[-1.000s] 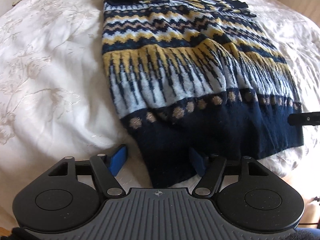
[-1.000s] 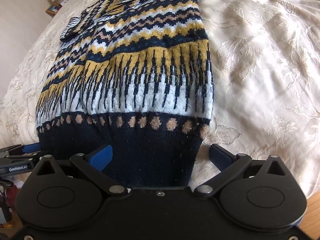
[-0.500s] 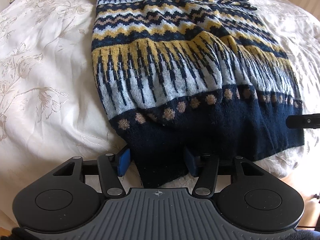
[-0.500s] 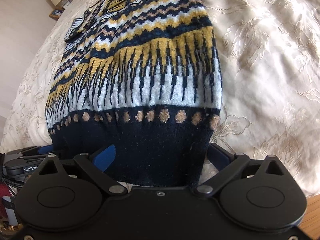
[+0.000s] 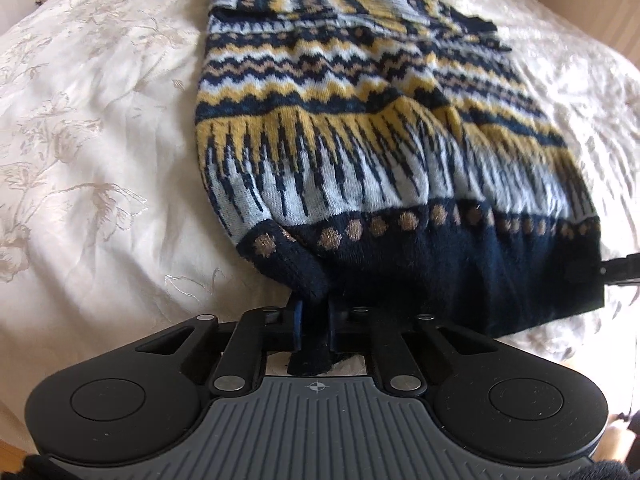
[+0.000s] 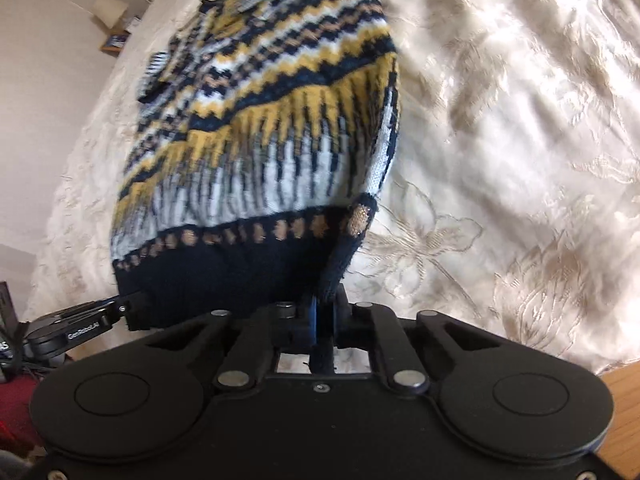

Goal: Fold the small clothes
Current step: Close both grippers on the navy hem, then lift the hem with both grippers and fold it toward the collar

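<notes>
A knitted sweater (image 5: 360, 128) in navy, yellow and pale blue lies on the bed, neck end far from me. My left gripper (image 5: 312, 320) is shut on the left corner of its navy hem, which bunches between the blue pads. My right gripper (image 6: 326, 320) is shut on the right corner of the hem; the sweater (image 6: 272, 140) rises from the bed at that end. The right gripper also shows in the left wrist view (image 5: 620, 268), and the left gripper in the right wrist view (image 6: 80, 324).
A cream embroidered bedspread (image 5: 88, 128) covers the bed on both sides of the sweater (image 6: 500, 120). A bedside shelf with a lamp (image 6: 110, 10) stands at the far left. Wooden floor (image 6: 624, 400) shows past the bed's near edge.
Both grippers went from open astride the hem corners to shut on them. The hem has lifted and bunched, most at the right corner.
</notes>
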`<action>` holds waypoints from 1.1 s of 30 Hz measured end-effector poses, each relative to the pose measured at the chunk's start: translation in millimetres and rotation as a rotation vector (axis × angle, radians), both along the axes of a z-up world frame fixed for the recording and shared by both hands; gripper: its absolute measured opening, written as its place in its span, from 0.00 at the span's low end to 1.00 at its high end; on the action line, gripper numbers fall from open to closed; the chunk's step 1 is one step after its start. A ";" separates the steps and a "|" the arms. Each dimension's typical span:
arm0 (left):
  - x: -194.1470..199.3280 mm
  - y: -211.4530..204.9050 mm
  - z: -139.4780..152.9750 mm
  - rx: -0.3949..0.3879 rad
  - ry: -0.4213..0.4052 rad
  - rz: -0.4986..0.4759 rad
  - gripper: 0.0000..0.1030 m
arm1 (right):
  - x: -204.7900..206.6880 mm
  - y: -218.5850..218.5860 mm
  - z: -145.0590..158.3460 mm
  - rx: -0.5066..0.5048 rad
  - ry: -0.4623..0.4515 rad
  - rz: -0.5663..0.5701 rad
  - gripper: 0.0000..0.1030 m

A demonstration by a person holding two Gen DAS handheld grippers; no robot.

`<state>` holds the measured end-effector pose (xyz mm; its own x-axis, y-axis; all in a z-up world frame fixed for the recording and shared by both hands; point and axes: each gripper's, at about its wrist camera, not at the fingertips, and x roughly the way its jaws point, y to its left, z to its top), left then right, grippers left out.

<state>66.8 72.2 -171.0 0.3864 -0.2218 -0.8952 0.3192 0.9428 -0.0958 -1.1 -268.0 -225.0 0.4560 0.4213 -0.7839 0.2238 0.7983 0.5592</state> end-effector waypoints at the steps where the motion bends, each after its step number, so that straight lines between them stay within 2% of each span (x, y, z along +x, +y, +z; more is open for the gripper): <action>1: -1.1 1.1 3.6 -0.008 -0.006 0.008 0.11 | -0.4 -0.9 3.6 0.005 -0.007 0.003 0.13; 8: -1.2 7.7 30.2 -0.061 -0.043 0.042 0.10 | 4.2 -4.6 33.7 0.023 -0.067 0.022 0.13; 16: 6.0 12.6 62.6 -0.112 -0.098 0.072 0.10 | 15.4 -15.1 65.4 0.056 -0.154 -0.004 0.13; 23: 22.7 9.1 77.7 -0.133 -0.139 0.122 0.10 | 33.5 -22.4 78.7 0.075 -0.181 -0.013 0.13; 33: 60.6 -1.7 107.0 -0.163 -0.208 0.170 0.10 | 73.8 -42.6 98.8 0.112 -0.265 -0.048 0.13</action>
